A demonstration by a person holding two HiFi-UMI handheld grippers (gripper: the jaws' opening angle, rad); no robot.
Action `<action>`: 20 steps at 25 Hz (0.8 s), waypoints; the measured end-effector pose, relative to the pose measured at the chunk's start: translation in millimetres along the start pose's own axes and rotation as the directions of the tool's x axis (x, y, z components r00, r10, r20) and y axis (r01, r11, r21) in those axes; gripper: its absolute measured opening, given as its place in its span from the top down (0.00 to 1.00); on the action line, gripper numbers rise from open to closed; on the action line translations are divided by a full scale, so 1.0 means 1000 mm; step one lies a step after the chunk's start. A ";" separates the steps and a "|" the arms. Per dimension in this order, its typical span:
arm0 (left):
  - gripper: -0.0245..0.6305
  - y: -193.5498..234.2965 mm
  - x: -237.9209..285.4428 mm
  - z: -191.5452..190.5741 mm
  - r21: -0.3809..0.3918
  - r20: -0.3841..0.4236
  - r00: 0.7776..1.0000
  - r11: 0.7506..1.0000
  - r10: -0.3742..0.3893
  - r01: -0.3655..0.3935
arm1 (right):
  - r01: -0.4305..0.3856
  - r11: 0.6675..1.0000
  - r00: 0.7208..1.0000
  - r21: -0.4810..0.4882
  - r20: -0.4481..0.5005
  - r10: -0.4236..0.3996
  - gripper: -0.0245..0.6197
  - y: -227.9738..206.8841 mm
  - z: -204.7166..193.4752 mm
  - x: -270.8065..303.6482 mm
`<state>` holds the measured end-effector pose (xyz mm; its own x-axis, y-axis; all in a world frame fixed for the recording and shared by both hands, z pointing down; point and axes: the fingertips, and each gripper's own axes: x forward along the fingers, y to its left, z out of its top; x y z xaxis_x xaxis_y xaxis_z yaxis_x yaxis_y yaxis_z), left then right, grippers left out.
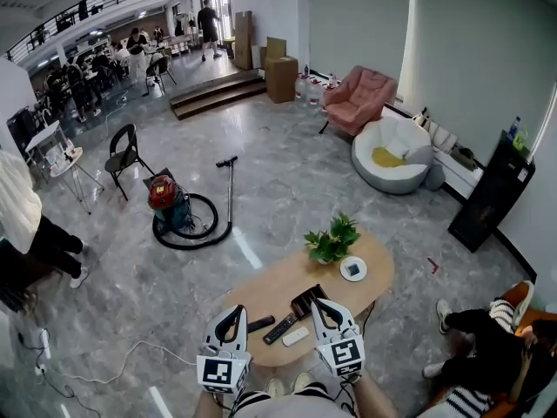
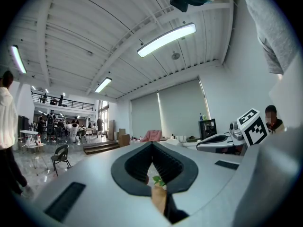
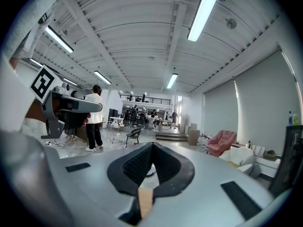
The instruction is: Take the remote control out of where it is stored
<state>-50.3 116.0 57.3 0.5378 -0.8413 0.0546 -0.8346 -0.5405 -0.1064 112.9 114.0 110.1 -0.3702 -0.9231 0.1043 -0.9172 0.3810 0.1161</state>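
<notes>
The counter [image 1: 287,287] looks like smooth pale wood, the floor [image 1: 287,181] is glossy grey stone, the armchair [image 1: 361,97] is pink cloth, the remote control [image 1: 280,328] is matt black plastic, and the left gripper [image 1: 231,312] and right gripper [image 1: 322,305] have matt grey plastic shells with black ribbed linings inside their jaws.

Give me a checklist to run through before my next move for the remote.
1. Left gripper empty: ok, fingers together on nothing.
2. Right gripper empty: ok, shut too.
3. Fingers open for a grasp: not ok.
4. Dark box on the table in view: ok.
5. Remote inside the box: cannot tell; a black remote and a white remote lie beside it.
6. Plant out of the way: ok, at the far edge.
</notes>
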 end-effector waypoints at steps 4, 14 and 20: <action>0.96 -0.001 -0.001 0.000 -0.002 -0.001 1.000 1.000 0.002 -0.002 | 0.001 1.000 1.000 0.000 0.002 -0.001 0.95 -0.001 0.000 -0.002; 0.96 -0.002 -0.001 0.000 -0.005 -0.004 1.000 1.000 0.005 -0.005 | 0.006 1.000 1.000 0.005 0.003 -0.006 0.95 -0.003 0.001 -0.005; 0.96 -0.001 0.002 -0.003 -0.010 -0.008 1.000 1.000 0.006 -0.006 | 0.010 1.000 1.000 0.004 0.000 -0.010 0.95 -0.007 -0.002 -0.004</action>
<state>-48.8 114.7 60.6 0.5316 -0.8447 0.0613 -0.8392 -0.5352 -0.0969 120.8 114.8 110.8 -0.3613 -0.9268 0.1028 -0.9214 0.3718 0.1131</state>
